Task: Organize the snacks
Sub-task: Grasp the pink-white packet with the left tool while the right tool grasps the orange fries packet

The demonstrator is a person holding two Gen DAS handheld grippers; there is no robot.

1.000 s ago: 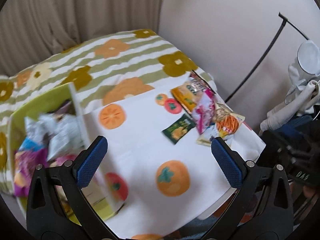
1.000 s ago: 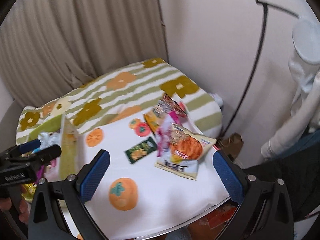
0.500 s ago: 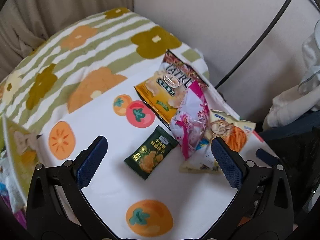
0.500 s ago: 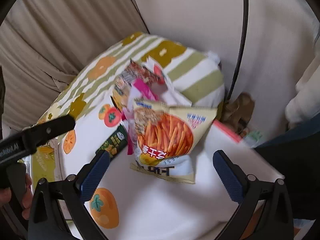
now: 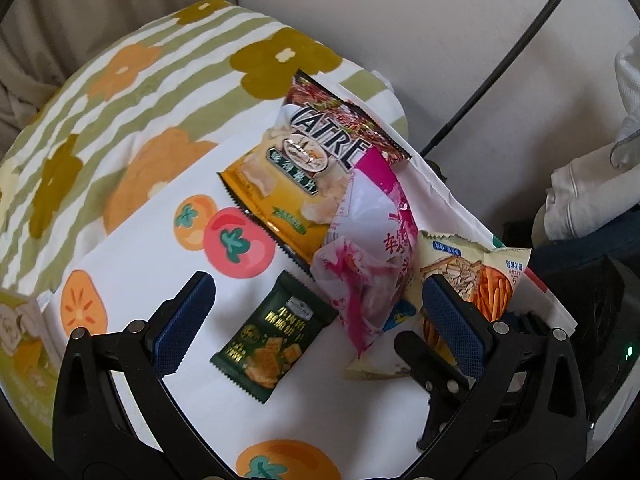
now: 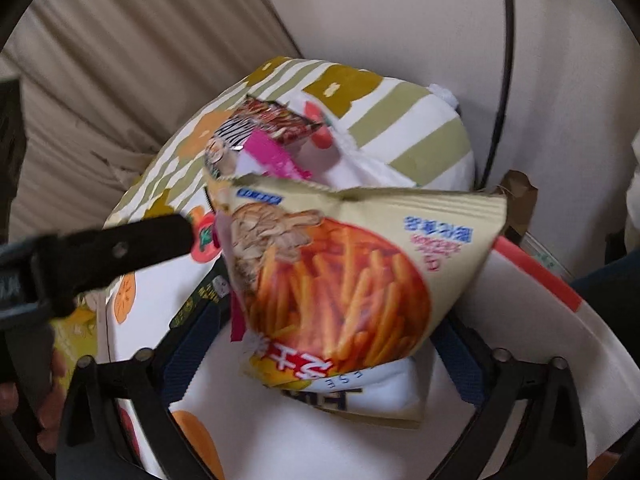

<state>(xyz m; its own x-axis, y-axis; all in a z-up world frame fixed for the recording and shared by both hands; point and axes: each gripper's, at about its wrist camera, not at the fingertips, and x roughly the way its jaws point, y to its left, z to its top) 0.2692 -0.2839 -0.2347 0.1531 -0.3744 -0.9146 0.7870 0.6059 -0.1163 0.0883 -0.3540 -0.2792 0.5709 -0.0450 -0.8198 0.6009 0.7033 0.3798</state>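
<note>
Several snack bags lie on a white cloth with orange fruit prints [image 5: 152, 264]. A small dark green biscuit pack [image 5: 274, 340] lies between the fingers of my open left gripper [image 5: 316, 320], just ahead of it. A pink and white bag [image 5: 368, 248] and a yellow chips bag [image 5: 296, 176] lie beyond. A cream bag of orange sticks [image 6: 344, 280] sits between the open fingers of my right gripper [image 6: 316, 352]; it also shows in the left wrist view [image 5: 480, 280]. The right gripper's black frame shows there [image 5: 444, 372].
A striped green and white floral cover [image 5: 132, 80] lies under the cloth. A green box [image 5: 20, 344] stands at the left edge. A black pole [image 5: 500, 76] leans on the wall. White clothes [image 5: 592, 176] hang at the right. The left gripper crosses the right wrist view [image 6: 104, 252].
Both grippers have moved in close to the snack pile. The left has swung away from the green box toward the green pack. The right now has the stick bag between its fingers.
</note>
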